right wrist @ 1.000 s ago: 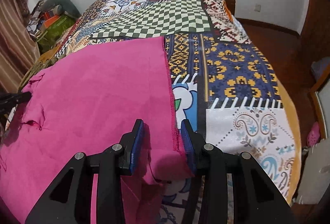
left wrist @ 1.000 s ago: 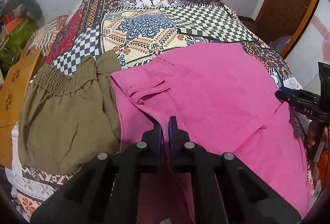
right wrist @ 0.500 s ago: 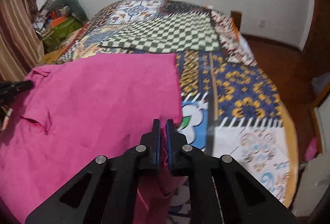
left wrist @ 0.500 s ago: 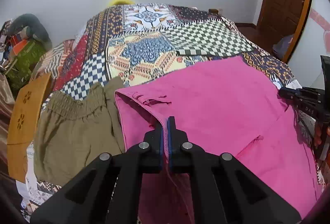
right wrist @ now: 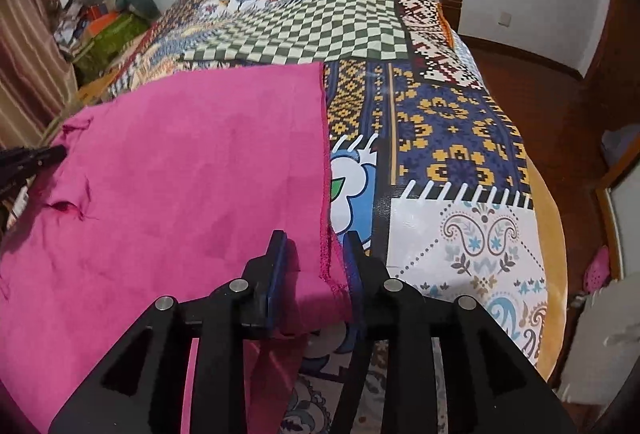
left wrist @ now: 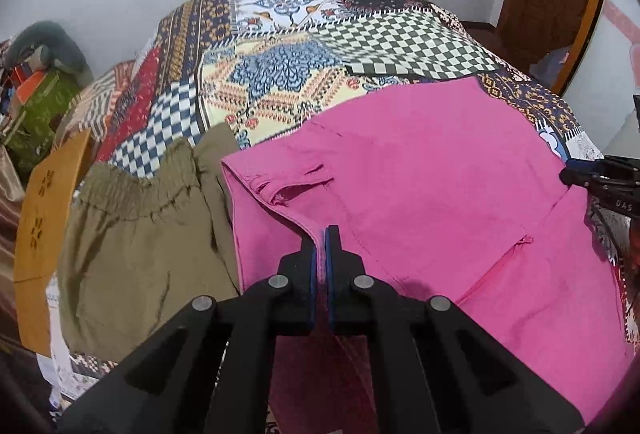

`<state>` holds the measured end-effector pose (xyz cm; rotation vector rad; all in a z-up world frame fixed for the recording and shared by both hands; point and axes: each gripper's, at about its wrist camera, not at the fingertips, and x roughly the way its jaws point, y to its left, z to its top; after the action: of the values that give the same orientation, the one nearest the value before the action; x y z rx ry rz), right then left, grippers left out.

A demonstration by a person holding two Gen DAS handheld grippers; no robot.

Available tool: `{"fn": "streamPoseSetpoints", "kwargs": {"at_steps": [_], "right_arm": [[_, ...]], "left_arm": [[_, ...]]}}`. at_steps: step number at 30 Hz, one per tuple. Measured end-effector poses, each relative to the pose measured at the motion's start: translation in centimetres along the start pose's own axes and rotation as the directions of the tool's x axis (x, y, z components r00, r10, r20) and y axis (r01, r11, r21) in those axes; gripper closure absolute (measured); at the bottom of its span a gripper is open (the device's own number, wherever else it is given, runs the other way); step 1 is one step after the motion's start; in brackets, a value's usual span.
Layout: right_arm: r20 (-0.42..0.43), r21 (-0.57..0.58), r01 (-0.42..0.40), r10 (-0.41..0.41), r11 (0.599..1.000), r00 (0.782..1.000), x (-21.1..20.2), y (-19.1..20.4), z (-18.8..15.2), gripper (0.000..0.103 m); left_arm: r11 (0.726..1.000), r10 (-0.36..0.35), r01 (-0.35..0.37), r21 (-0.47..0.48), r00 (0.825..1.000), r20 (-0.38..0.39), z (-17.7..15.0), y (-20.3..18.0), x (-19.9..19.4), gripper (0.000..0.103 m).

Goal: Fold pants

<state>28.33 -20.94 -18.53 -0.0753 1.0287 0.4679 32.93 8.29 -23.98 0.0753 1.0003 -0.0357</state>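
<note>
The pink pants (left wrist: 432,186) lie spread flat across the near part of the bed (left wrist: 280,74), which is covered in a patchwork sheet of checks, florals and geometric blocks. In the left wrist view the left tongs (left wrist: 321,234) sit at 6 o'clock with their blue-lined pads pressed together on a raised ridge of pink cloth at the waistband edge; the fabric runs up from the bed into the closed pads. A belt loop and a pocket slit show just beyond the tips, toward 11 o'clock. At 9 o'clock, touching the pink waistband side, lies a pair of olive pants (left wrist: 140,246) with a gathered elastic waist. A tan wooden board (left wrist: 48,226) stands at the bed's edge, farther out toward 9 o'clock. At 3 o'clock the tip of the other tool reaches the far side of the pink cloth.

In the right wrist view the right tongs (right wrist: 316,254) are at 6 o'clock with their jaws apart, one finger over the pink cloth and the other just past its frayed hem (right wrist: 326,194); the corner of the leg lies between them, not pinched. The hem runs straight from the tongs toward 12 o'clock, with bare sheet to its 3 o'clock side. At 9 o'clock the left tool's black tip meets the cloth near a small puckered fold.
</note>
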Motion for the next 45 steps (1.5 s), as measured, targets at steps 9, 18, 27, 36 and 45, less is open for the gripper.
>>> {"fn": "streamPoseSetpoints", "kwargs": {"at_steps": [9,18,27,36,45], "right_arm": [[-0.009,-0.018,-0.006,0.006,1.0,1.0,1.6,1.0,1.0,0.095],[0.067,-0.054,0.096,-0.093,0.994,0.993,0.7,1.0,0.5,0.098],[0.07,-0.117,0.194,-0.187,0.974,0.98,0.8,0.7,1.0,0.101],[0.034,-0.038,0.069,-0.068,0.997,0.997,-1.2,0.1,1.2,0.099],[0.098,-0.026,0.015,-0.013,1.0,0.995,-3.8,1.6,4.1,0.07]], "left_arm": [[0.999,0.039,-0.04,0.034,0.999,0.033,0.1,-0.3,-0.4,0.099],[0.992,0.098,-0.106,0.062,0.988,0.117,1.1,-0.8,-2.1,0.099],[0.991,0.125,-0.129,0.046,0.989,0.078,2.0,-0.2,-1.2,0.099],[0.998,-0.005,0.007,-0.064,0.999,0.034,1.4,2.5,-2.4,0.092],[0.994,0.033,-0.021,-0.112,0.994,0.1,2.8,5.2,-5.3,0.063]]}}
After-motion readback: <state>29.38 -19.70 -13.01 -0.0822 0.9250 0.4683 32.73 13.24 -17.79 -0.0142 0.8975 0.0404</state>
